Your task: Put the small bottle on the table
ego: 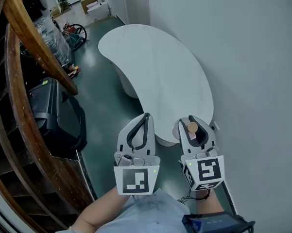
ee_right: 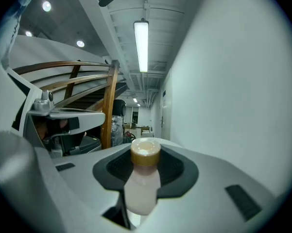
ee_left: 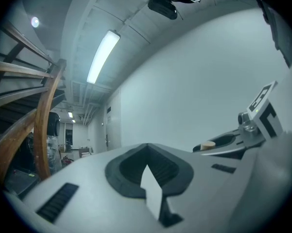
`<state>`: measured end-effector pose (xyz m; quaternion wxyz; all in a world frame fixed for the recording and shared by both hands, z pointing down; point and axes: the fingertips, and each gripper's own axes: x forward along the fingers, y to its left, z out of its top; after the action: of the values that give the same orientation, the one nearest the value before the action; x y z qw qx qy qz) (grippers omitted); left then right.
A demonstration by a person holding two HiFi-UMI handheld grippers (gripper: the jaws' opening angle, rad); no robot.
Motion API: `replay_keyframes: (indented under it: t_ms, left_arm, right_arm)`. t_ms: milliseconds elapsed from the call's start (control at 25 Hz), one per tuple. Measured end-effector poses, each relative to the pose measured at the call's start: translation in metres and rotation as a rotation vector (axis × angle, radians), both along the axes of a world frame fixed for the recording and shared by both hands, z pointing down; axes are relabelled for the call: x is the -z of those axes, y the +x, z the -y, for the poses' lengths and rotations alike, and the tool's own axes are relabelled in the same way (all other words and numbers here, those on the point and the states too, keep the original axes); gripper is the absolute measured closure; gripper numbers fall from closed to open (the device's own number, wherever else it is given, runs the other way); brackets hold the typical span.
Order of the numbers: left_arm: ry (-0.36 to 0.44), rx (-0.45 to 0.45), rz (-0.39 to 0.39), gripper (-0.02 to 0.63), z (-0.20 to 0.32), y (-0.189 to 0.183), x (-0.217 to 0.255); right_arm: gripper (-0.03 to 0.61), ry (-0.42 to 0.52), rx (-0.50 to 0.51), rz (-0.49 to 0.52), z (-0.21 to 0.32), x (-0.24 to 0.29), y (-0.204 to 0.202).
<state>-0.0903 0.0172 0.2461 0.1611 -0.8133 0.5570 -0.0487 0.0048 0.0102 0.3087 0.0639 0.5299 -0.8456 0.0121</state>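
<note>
My right gripper (ego: 193,125) is shut on a small pale bottle with a tan cap (ego: 192,127), held upright between the jaws; in the right gripper view the bottle (ee_right: 142,178) fills the gap between the dark pads. It hangs near the near end of the white curved table (ego: 155,67). My left gripper (ego: 145,119) sits just to its left, over the green floor, its jaws closed together with nothing between them (ee_left: 148,171). From the left gripper view the right gripper (ee_left: 233,142) shows at the right with the bottle's cap (ee_left: 207,144).
A white wall (ego: 252,57) runs along the table's right side. A wooden stair railing (ego: 24,81) curves down the left, with a black case (ego: 56,113) on the floor beside it. Boxes and clutter (ego: 80,18) lie at the far end.
</note>
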Motion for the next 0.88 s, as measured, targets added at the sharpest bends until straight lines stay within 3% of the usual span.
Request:
replay_keyframes:
  t_ms: [120, 240, 360, 480, 560, 600, 680, 760, 880]
  left_arm:
    - [-0.034, 0.002, -0.136, 0.615, 0.027, -0.001, 0.000]
    - [0.018, -0.051, -0.010, 0.615, 0.050, 0.004, 0.006]
    - [-0.014, -0.050, -0.157, 0.615, 0.070, 0.006, 0.004]
    - [0.016, -0.083, -0.121, 0.615, 0.088, 0.009, 0.007]
    - [0.075, -0.124, 0.019, 0.615, 0.098, 0.014, 0.012]
    - [0.088, -0.138, 0.051, 0.615, 0.102, 0.016, 0.013]
    - [0.078, -0.146, 0.021, 0.615, 0.111, 0.018, 0.012]
    - [0.024, -0.134, -0.103, 0.615, 0.121, 0.019, 0.008]
    - [0.023, -0.154, -0.068, 0.615, 0.132, 0.027, 0.006]
  right_arm:
    - [0.465, 0.007, -0.026, 0.001, 0.023, 0.006, 0.002]
    - [0.465, 0.023, -0.047, -0.004, 0.044, 0.011, 0.004]
    - [0.465, 0.035, -0.067, -0.010, 0.064, 0.014, 0.008]
    - [0.465, 0.051, -0.085, -0.011, 0.084, 0.018, 0.008]
    - [0.465, 0.058, -0.099, -0.006, 0.095, 0.019, 0.009]
    - [0.465, 0.062, -0.106, -0.005, 0.100, 0.020, 0.010]
    - [0.465, 0.069, -0.116, -0.006, 0.110, 0.021, 0.014]
    - [0.465, 0.072, -0.123, -0.010, 0.119, 0.022, 0.017]
    - [0.465, 0.067, -0.134, -0.013, 0.128, 0.023, 0.024]
